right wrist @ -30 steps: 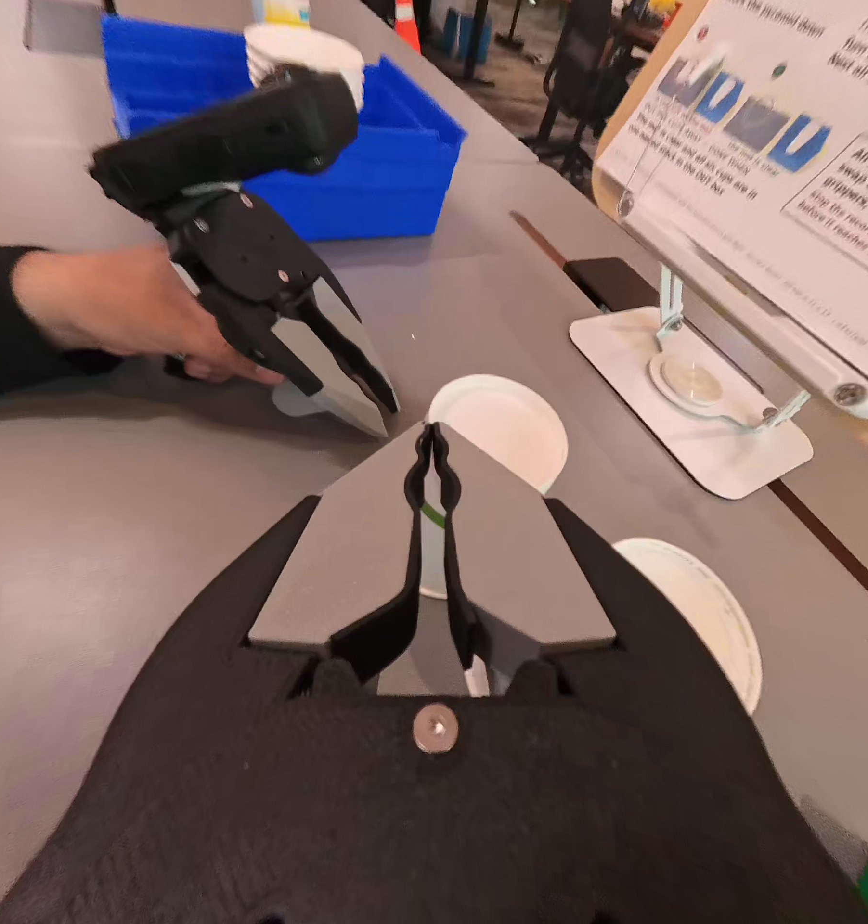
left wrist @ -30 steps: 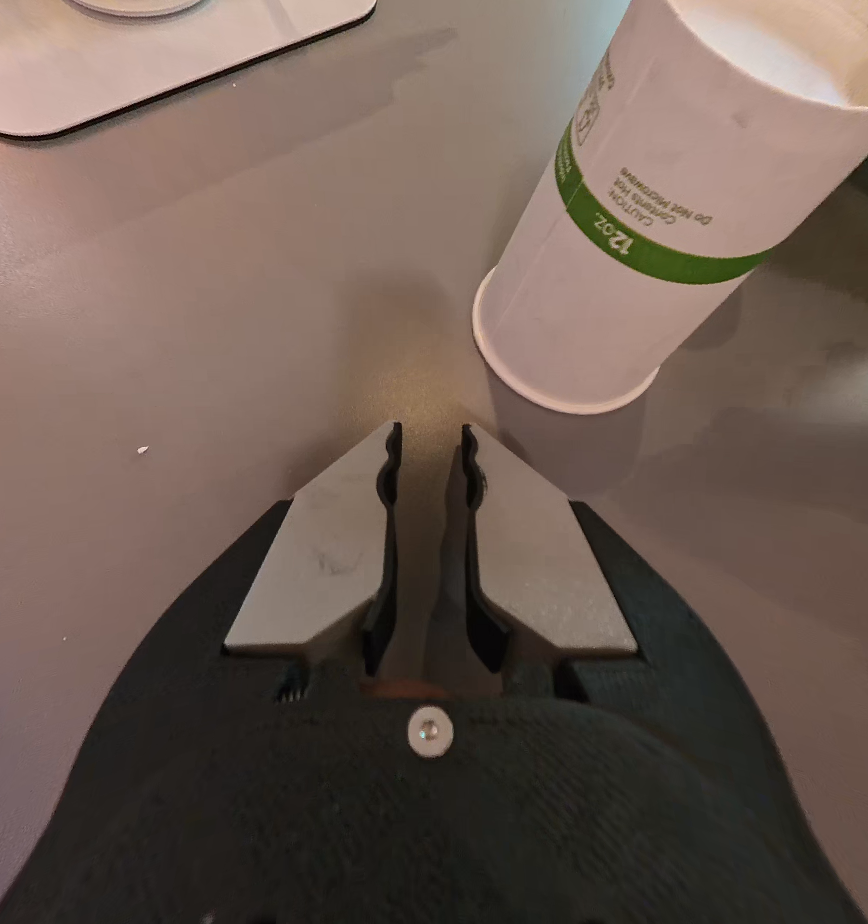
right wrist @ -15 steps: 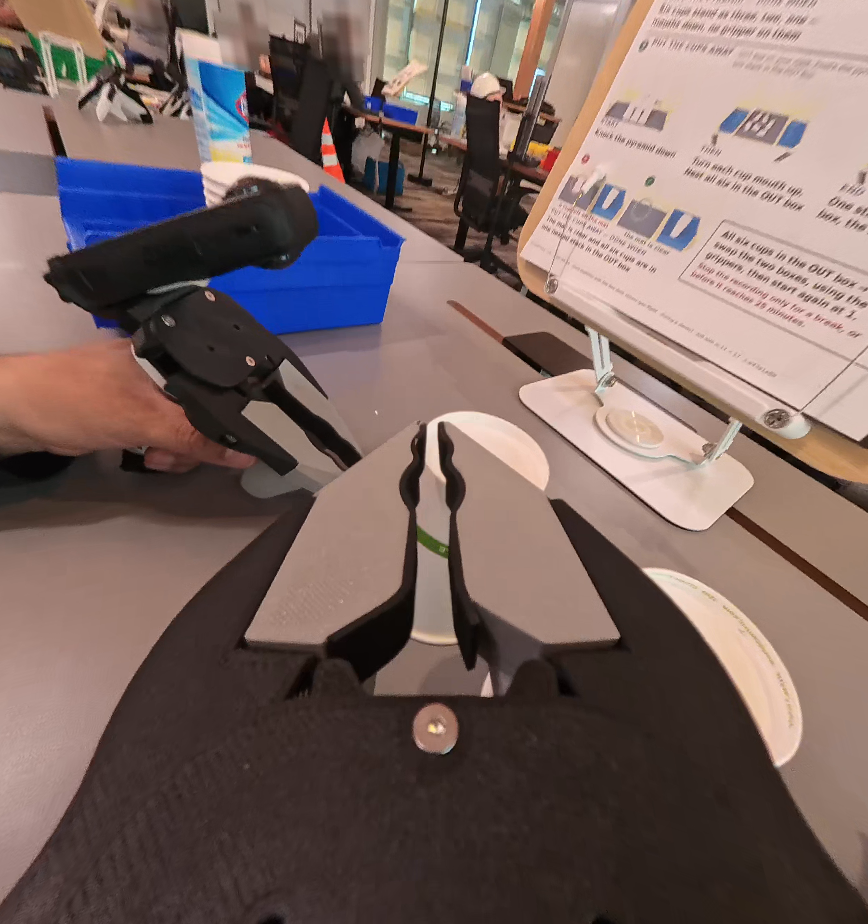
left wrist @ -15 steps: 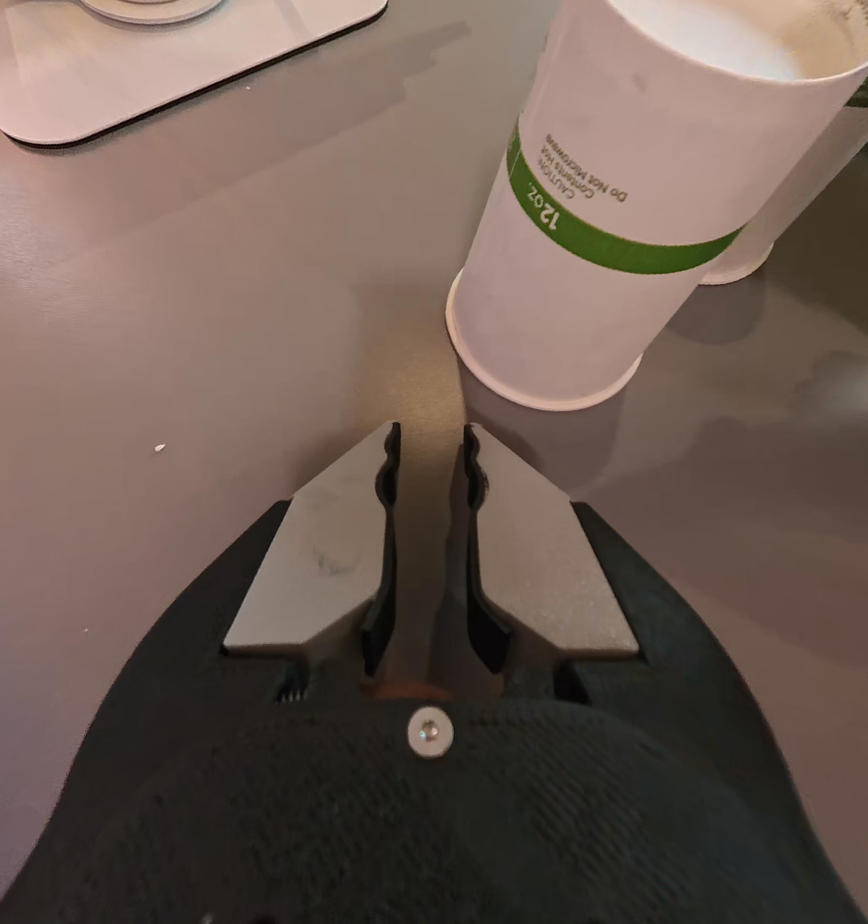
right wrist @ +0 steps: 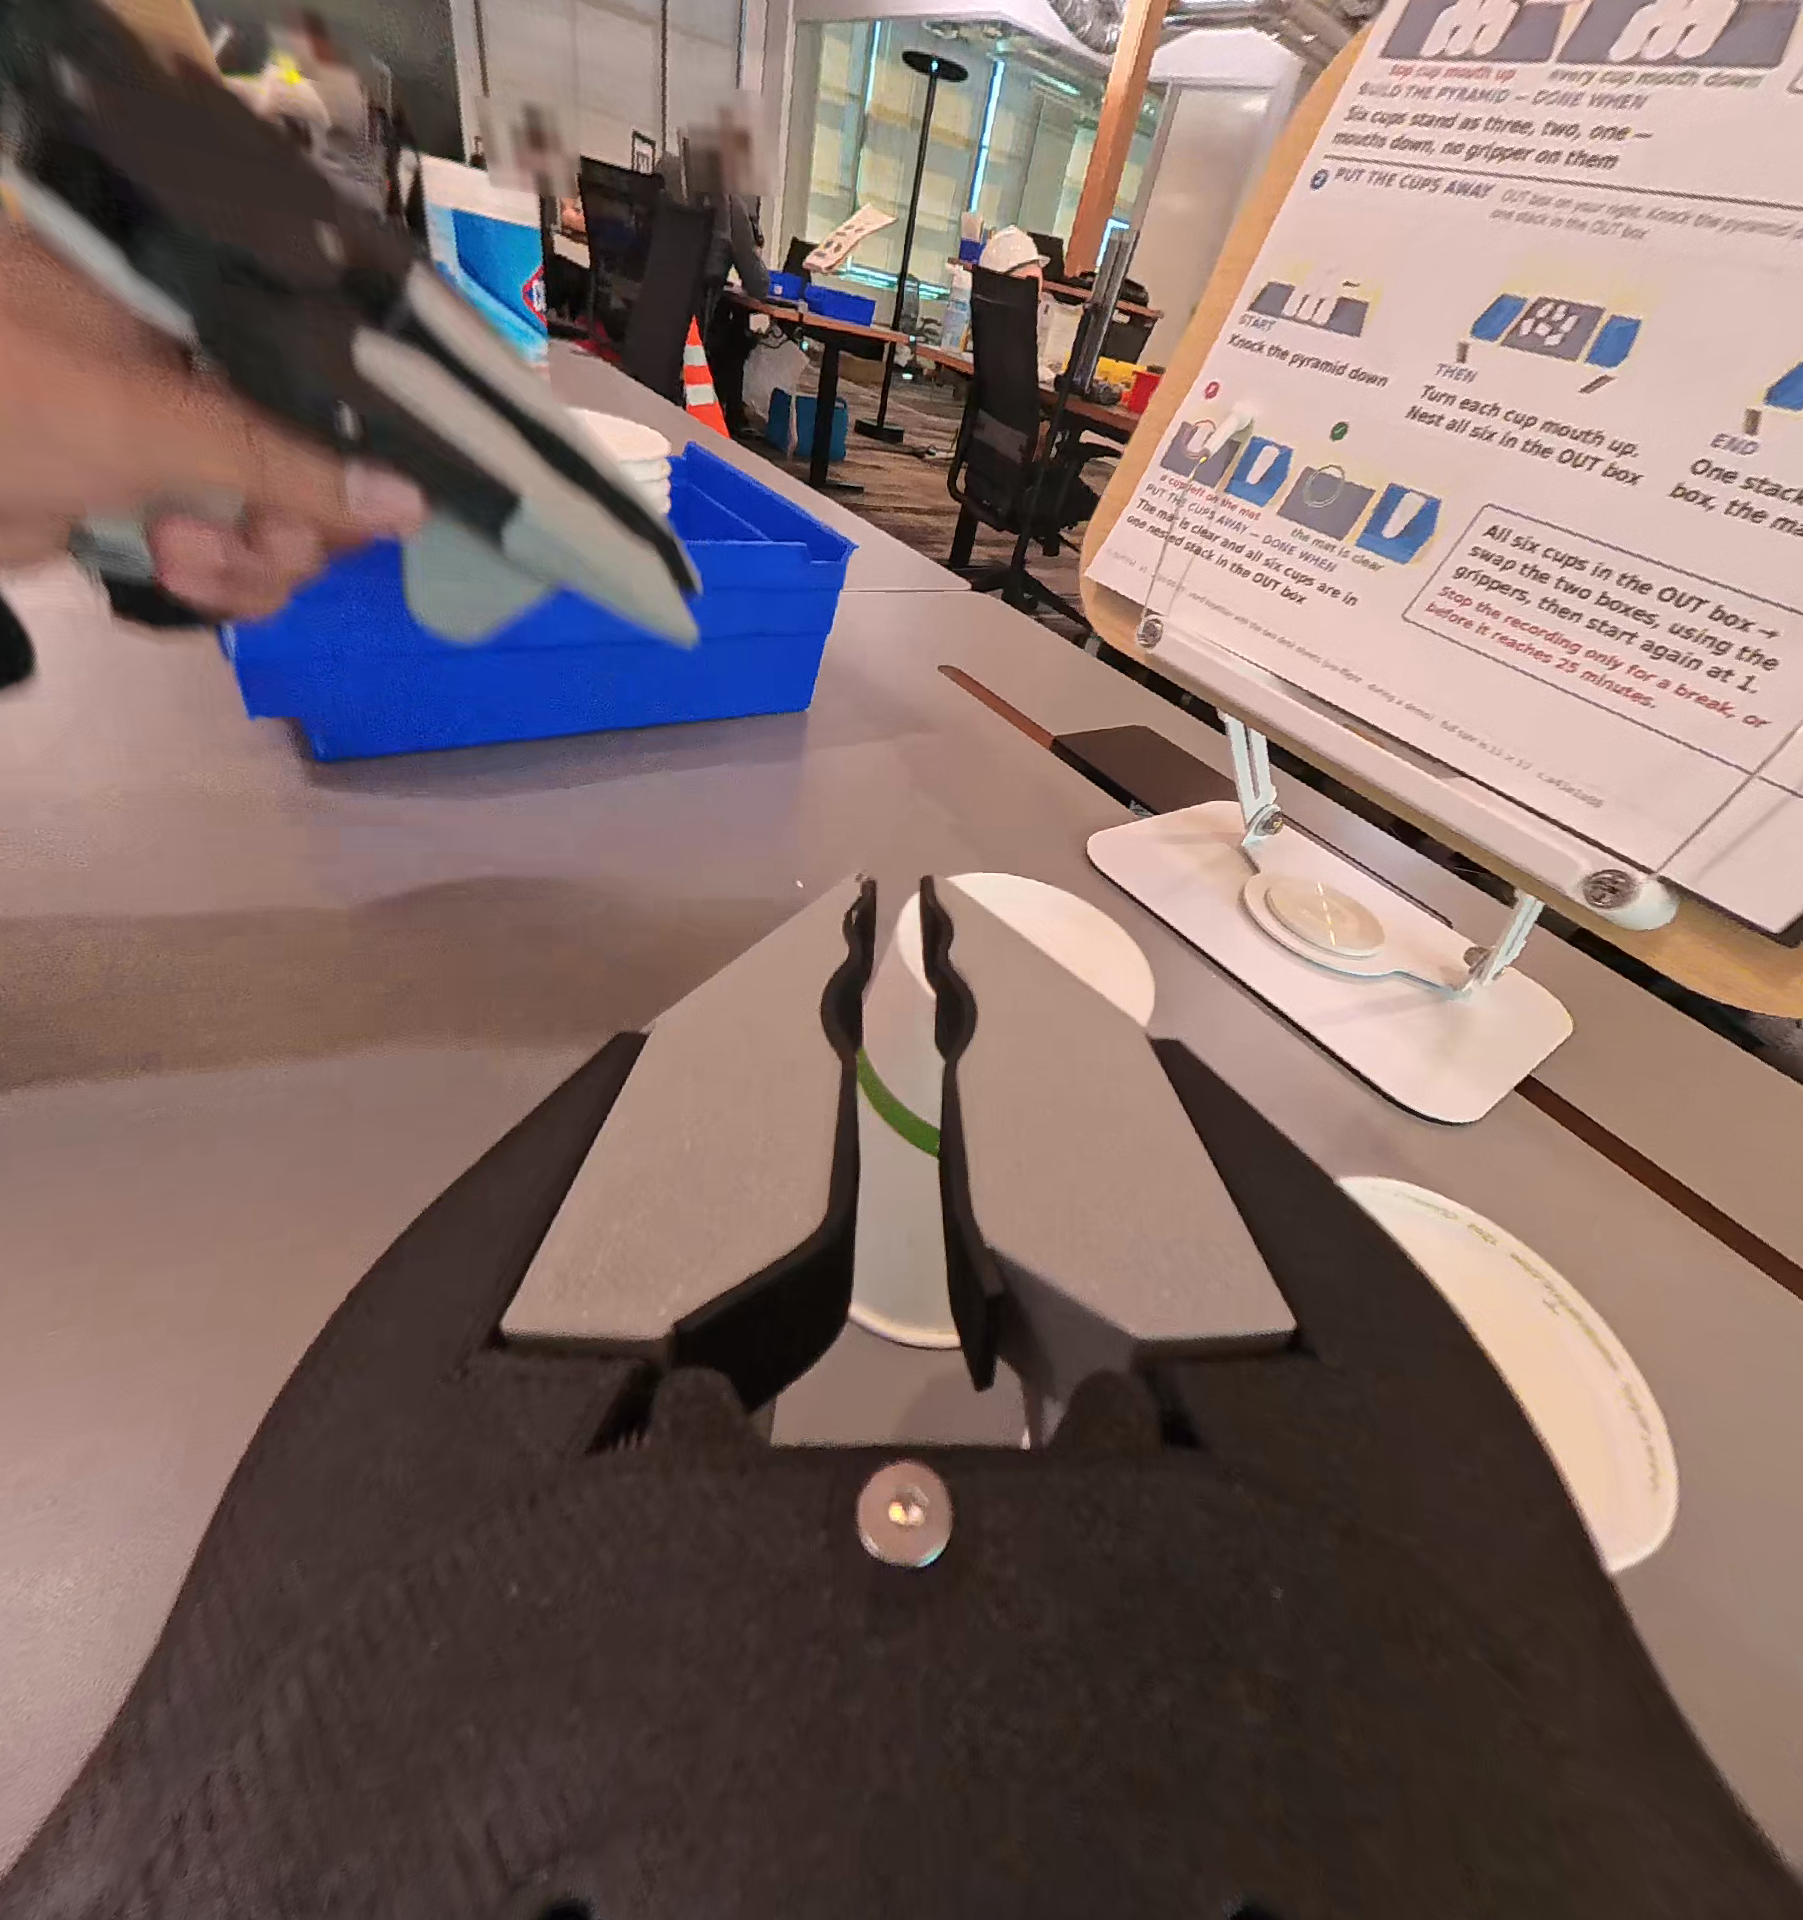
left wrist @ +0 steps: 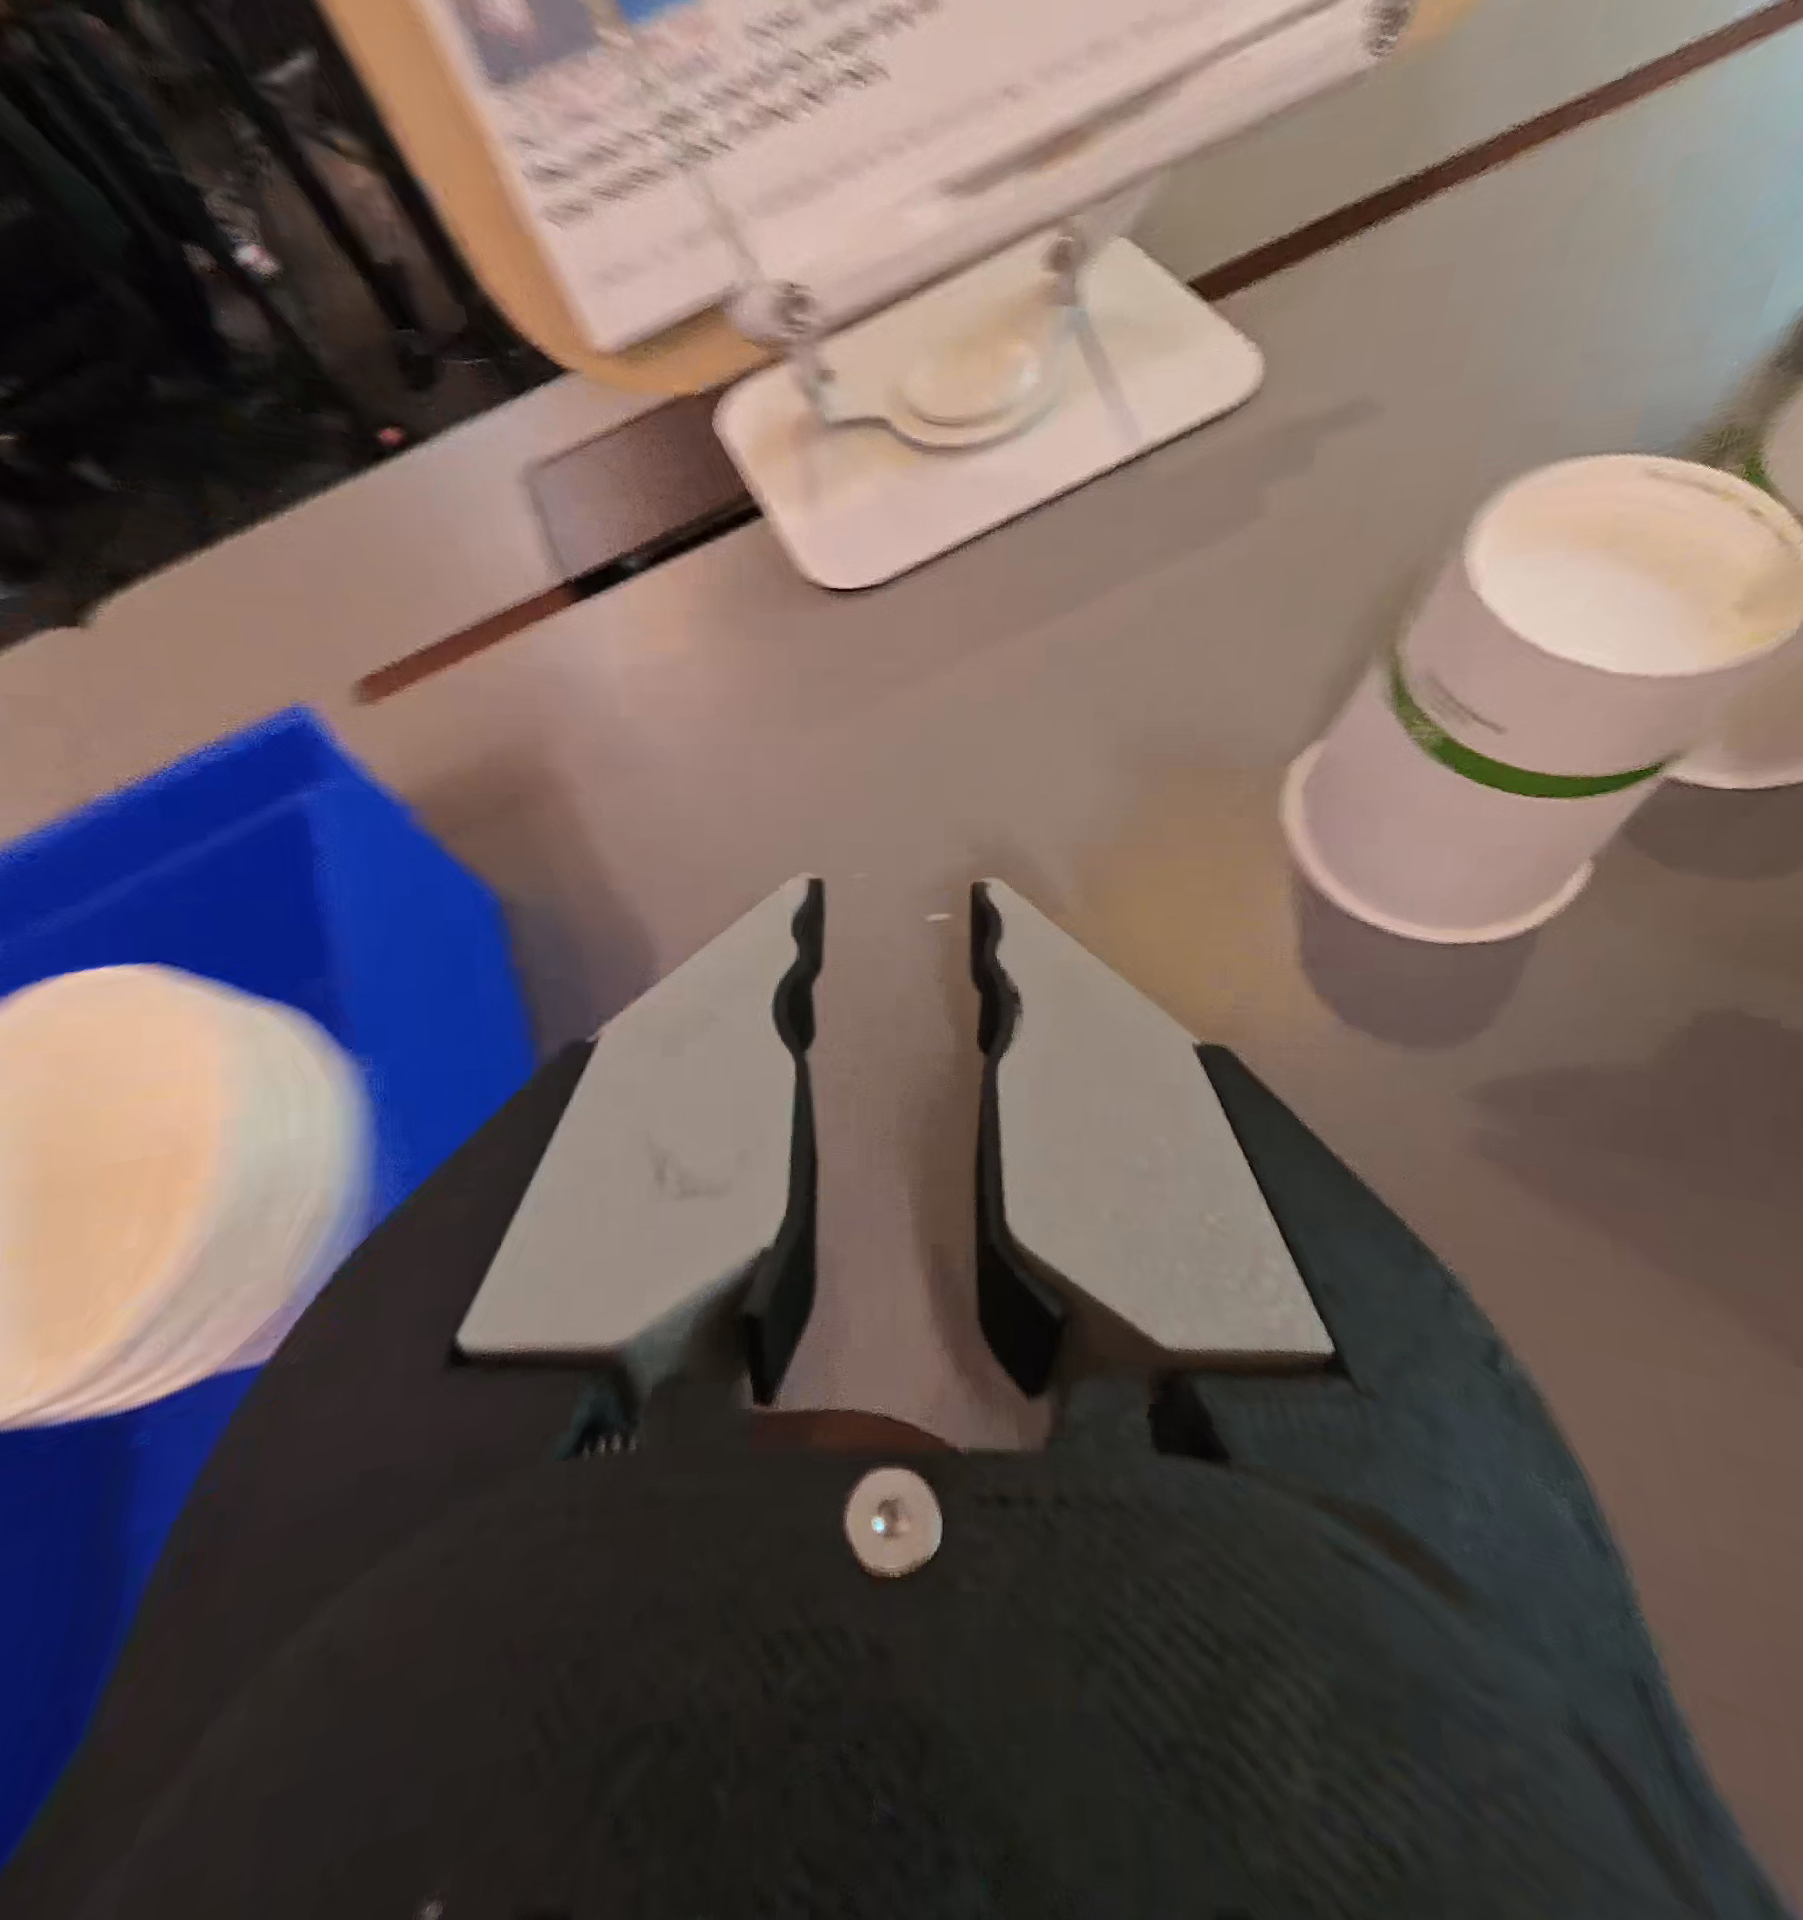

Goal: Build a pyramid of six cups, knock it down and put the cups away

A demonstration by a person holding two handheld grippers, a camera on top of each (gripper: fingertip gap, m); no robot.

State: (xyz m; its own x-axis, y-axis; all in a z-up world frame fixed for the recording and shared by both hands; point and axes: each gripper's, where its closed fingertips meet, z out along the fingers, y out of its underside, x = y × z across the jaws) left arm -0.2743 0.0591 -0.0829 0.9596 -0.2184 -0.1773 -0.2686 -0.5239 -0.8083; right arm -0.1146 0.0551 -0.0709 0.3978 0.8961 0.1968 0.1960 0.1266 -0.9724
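Two white paper cups with green bands stand mouth down on the grey table. In the left wrist view the nearer cup (left wrist: 1479,748) is to the right of my left gripper (left wrist: 897,894), with the second cup (left wrist: 1780,743) behind it. The left gripper is slightly open, empty and raised beside the blue bin (left wrist: 253,831). My right gripper (right wrist: 892,888) is almost shut, with only a thin slit between its tips, and holds nothing. It hovers over one cup (right wrist: 1063,935). The other cup (right wrist: 1520,1371) is low at its right.
The blue bin (right wrist: 523,686) holds a stack of white cups (right wrist: 632,457), which is also blurred at the left of the left wrist view (left wrist: 118,1174). An instruction sheet on a white stand (right wrist: 1396,987) is at the back right. A hand holds the left gripper (right wrist: 684,613) above the bin. Left tips to right tips: about 15 cm.
The left gripper has risen and swung left, away from the cup and towards the blue bin. The right gripper's tips have parted by a thin slit and its view has tilted up.
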